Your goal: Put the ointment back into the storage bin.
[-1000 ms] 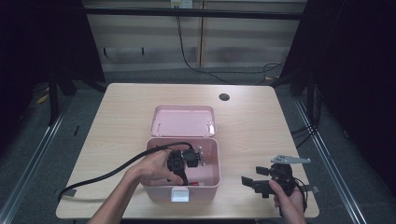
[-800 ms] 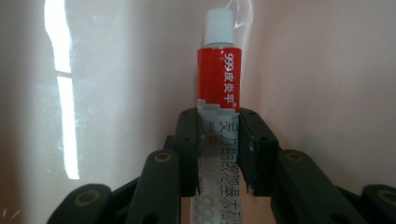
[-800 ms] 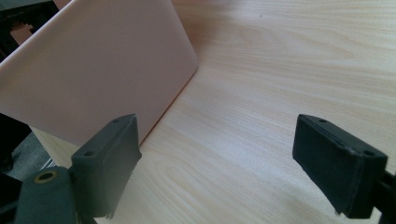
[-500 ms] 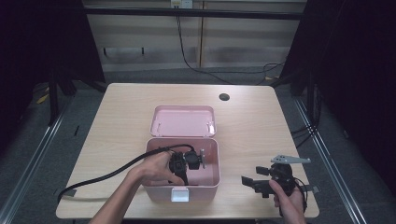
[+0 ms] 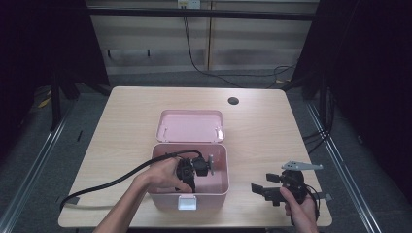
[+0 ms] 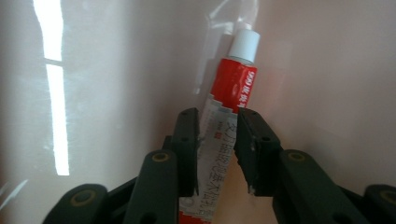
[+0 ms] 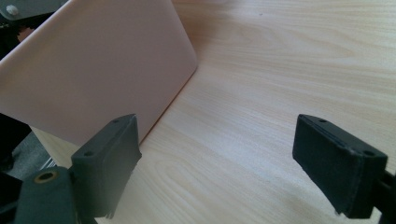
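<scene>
The left gripper (image 5: 194,167) dips into the open pink box (image 5: 218,187) at the bench (image 5: 126,126) centre, its jaws clenched on the crimped tail of a red tube (image 6: 233,88) (white cap at 12 o'clock in the left gripper view) against the box's inner wall. At the box's 3 o'clock, the right gripper (image 5: 265,191) rests on the bench, jaws released and spread wide.

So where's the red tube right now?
In the left gripper view, the red tube sits between the left tool's jaws, inside the pink box.
</scene>
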### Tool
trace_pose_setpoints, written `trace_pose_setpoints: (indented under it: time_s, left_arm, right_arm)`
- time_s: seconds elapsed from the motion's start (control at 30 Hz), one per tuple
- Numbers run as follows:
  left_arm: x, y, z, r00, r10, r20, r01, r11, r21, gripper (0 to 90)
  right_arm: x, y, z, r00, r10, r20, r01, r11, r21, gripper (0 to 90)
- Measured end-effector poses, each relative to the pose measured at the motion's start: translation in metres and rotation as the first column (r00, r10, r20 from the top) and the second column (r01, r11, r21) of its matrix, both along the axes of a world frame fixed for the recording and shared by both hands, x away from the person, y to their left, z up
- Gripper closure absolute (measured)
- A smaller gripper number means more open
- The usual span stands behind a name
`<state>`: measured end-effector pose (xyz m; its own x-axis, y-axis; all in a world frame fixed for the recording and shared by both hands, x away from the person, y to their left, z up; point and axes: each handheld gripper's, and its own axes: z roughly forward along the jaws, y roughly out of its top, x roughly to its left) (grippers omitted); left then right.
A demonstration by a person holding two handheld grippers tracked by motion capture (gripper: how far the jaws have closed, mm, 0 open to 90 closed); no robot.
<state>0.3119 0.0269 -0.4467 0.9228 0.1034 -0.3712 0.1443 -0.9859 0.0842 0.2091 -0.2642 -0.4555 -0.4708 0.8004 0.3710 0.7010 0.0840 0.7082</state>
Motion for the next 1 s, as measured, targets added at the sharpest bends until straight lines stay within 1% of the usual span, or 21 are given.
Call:
trace_pose_setpoints:
  time_s: [0.03,0.1,0.13,0.27,0.3,0.33,0.37,0.4,0.43,0.5,0.53,0.57,0.7,0.77,0.83,0.87,0.9,0.97,1.0]
  left_arm:
    - [0.0,0.0,0.0,1.0,0.0,0.0,0.0,1.0,0.0,68.3]
    - [0.0,0.0,0.002,0.9999,0.01,0.008,-0.01,0.9998,-0.015,67.5]
    - [0.001,0.001,0.005,0.9995,0.025,0.019,-0.025,0.9993,-0.028,65.3]
    - [0.002,0.003,0.011,0.998,0.052,0.034,-0.051,0.9975,-0.05,62.8]
    - [0.001,0.004,0.013,0.998,0.052,0.035,-0.05,0.9972,-0.056,62.1]
    - [0.001,0.005,0.015,0.9975,0.061,0.036,-0.058,0.9959,-0.07,61.0]
    - [0.001,0.005,0.015,0.9975,0.061,0.036,-0.058,0.9959,-0.07,60.1]
    - [0.002,0.006,0.019,0.9959,0.081,0.041,-0.077,0.9929,-0.091,59.9]
    - [0.002,0.006,0.019,0.9959,0.081,0.041,-0.077,0.9929,-0.091,59.9]
    - [0.004,0.008,0.022,0.9941,0.096,0.051,-0.091,0.9909,-0.1,59.8]
    - [0.004,0.009,0.023,0.994,0.095,0.054,-0.089,0.9907,-0.103,59.8]
    - [0.003,0.01,0.026,0.9934,0.103,0.05,-0.097,0.9883,-0.118,59.7]
    - [0.002,0.011,0.03,0.9926,0.109,0.053,-0.102,0.9869,-0.125,57.6]
    - [0.002,0.014,0.034,0.992,0.116,0.05,-0.108,0.984,-0.142,57.6]
    - [0.001,0.015,0.038,0.9925,0.107,0.059,-0.097,0.9834,-0.154,57.4]
    - [0.001,0.016,0.04,0.9924,0.108,0.06,-0.097,0.9818,-0.163,56.7]
    - [0.001,0.016,0.04,0.9924,0.108,0.06,-0.097,0.9818,-0.163,56.2]
    - [0.001,0.019,0.046,0.9926,0.105,0.061,-0.092,0.979,-0.182,55.1]
    - [0.002,0.02,0.048,0.9913,0.114,0.066,-0.1,0.9759,-0.194,55.1]
  right_arm:
    - [0.0,0.0,0.0,1.0,0.0,0.0,0.0,1.0,0.0,14.2]
    - [0.0,0.0,0.0,1.0,-0.001,-0.002,0.001,1.0,0.0,14.2]
    - [0.0,0.0,0.0,1.0,-0.001,-0.002,0.001,1.0,-0.001,14.2]
    - [0.0,0.0,0.0,1.0,0.001,0.0,-0.001,1.0,-0.001,14.2]
    - [0.0,0.0,0.0,1.0,0.0,0.001,0.0,1.0,-0.001,14.2]
    - [0.0,0.0,0.0,1.0,0.0,0.0,0.0,1.0,-0.001,14.2]
    - [0.0,0.0,0.0,1.0,0.0,0.001,0.0,1.0,-0.001,14.2]
    - [0.0,0.0,0.0,1.0,0.0,0.001,0.0,1.0,-0.001,14.2]
    - [0.0,0.0,0.0,1.0,0.0,0.001,0.0,1.0,-0.001,14.2]
    - [0.0,0.0,0.0,1.0,0.001,0.003,-0.001,1.0,-0.001,14.2]
    - [0.0,0.0,0.0,1.0,0.001,0.003,0.0,1.0,-0.001,14.2]
    - [0.0,0.0,0.0,1.0,0.0,0.003,0.0,1.0,-0.001,14.2]
    - [0.0,0.0,0.0,1.0,0.0,0.002,0.0,1.0,-0.001,14.2]
    - [0.0,0.0,0.0,1.0,0.0,0.002,0.0,1.0,-0.001,14.2]
    - [0.0,0.0,0.001,1.0,0.0,0.0,0.0,1.0,-0.001,14.2]
    - [0.0,0.0,0.0,1.0,-0.001,-0.001,0.001,1.0,-0.001,14.2]
    - [0.0,0.0,0.0,1.0,-0.001,-0.001,0.001,1.0,-0.001,14.2]
    - [0.0,0.0,0.0,1.0,0.0,0.002,0.0,1.0,-0.001,14.2]
    - [0.0,0.0,0.0,1.0,0.0,0.002,0.0,1.0,-0.002,14.2]
